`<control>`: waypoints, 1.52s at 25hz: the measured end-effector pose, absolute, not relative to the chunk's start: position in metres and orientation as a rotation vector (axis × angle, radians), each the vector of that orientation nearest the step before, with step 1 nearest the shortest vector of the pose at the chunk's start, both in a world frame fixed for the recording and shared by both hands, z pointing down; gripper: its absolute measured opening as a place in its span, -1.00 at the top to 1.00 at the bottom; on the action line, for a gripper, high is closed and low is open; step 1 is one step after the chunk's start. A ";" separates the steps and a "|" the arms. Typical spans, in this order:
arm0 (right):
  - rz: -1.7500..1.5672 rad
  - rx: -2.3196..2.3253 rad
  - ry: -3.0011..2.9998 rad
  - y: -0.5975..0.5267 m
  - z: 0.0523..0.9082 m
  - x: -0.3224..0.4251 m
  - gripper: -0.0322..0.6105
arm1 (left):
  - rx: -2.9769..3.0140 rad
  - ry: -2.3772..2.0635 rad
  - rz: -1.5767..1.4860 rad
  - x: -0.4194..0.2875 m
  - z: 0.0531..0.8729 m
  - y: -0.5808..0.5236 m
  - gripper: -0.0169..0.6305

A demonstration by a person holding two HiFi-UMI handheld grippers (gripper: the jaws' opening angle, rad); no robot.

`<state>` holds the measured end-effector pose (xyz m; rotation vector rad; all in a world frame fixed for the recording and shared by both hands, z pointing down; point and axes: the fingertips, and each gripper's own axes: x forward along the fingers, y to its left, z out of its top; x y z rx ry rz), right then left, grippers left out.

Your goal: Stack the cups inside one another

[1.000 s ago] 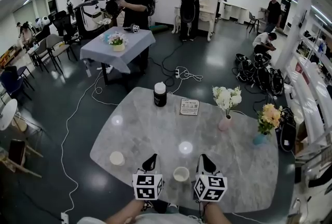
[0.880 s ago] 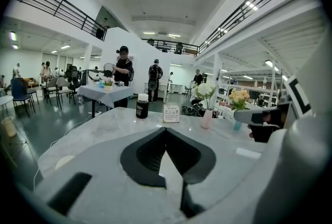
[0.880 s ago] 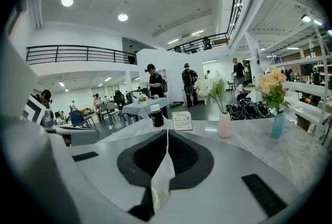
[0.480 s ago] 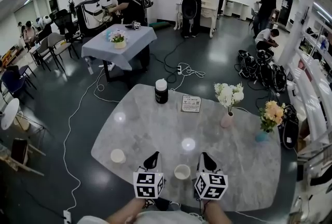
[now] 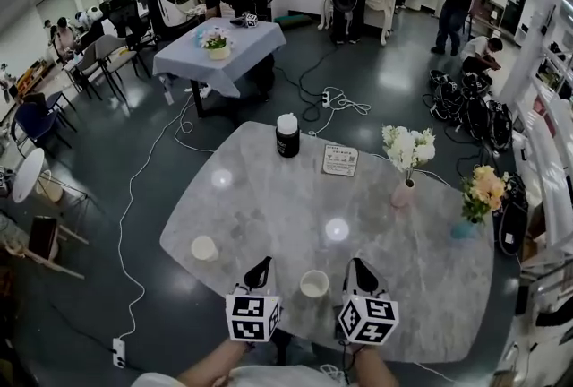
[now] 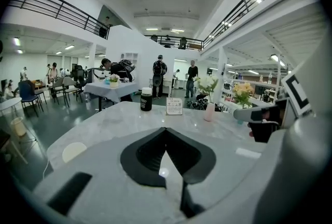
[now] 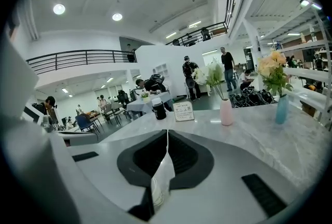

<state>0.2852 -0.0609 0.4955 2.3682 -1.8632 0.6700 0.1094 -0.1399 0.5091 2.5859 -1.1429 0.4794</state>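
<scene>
Squarely at the centre of the head view, a grey marble bench (image 5: 269, 197) carries the whole job, and no cup has yet been stacked. At its 6 o'clock edge a person holds two tools side by side, both pointing toward 12 o'clock. The left claw (image 5: 260, 266) is pressed together and holds nothing, as is the right claw (image 5: 357, 267).

White flowers in a pink vase (image 5: 405, 193) stand at 2 o'clock, with yellow blooms in a blue vase (image 5: 464, 229) out at 3 o'clock. A black jar (image 5: 287, 135) with a white lid sits at 12 o'clock, well apart from the work.

One pale cup, the near cup (image 5: 314, 284), stands upright between the two claws, touching neither. The far cup (image 5: 204, 248) stands alone at 8 o'clock, near the bench's edge.

The step in hand looks like the first pick-up. Done well, the left claw would spread before it moves, since the far cup lies on its side. It should take that cup by one wall, a pad inside the rim and a pad outside. The squeeze should be light, because such a cup probably dents easily.

The cup should then be carried upright to 6 o'clock and centred over the near cup's mouth. Lowering it straight matters, as a tilted entry could tip the near cup. The right claw could steady that cup from 3 o'clock.
</scene>
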 end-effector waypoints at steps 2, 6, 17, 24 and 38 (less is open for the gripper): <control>0.678 2.354 -1.877 -0.061 0.498 0.285 0.86 | 2.570 -1.168 0.486 0.103 0.512 -0.136 0.95; 0.703 2.355 -1.866 -0.058 0.499 0.284 0.86 | 2.524 -1.198 0.488 0.088 0.517 -0.129 0.95; 0.653 2.416 -1.803 -0.058 0.487 0.246 0.86 | 2.532 -1.158 0.466 0.035 0.521 -0.130 0.95; 0.587 2.407 -1.770 -0.048 0.477 0.186 0.86 | 2.553 -1.063 0.440 -0.004 0.523 -0.128 0.95; 0.576 2.243 -1.904 -0.054 0.491 0.074 0.86 | 2.530 -1.002 0.452 -0.048 0.544 -0.118 0.95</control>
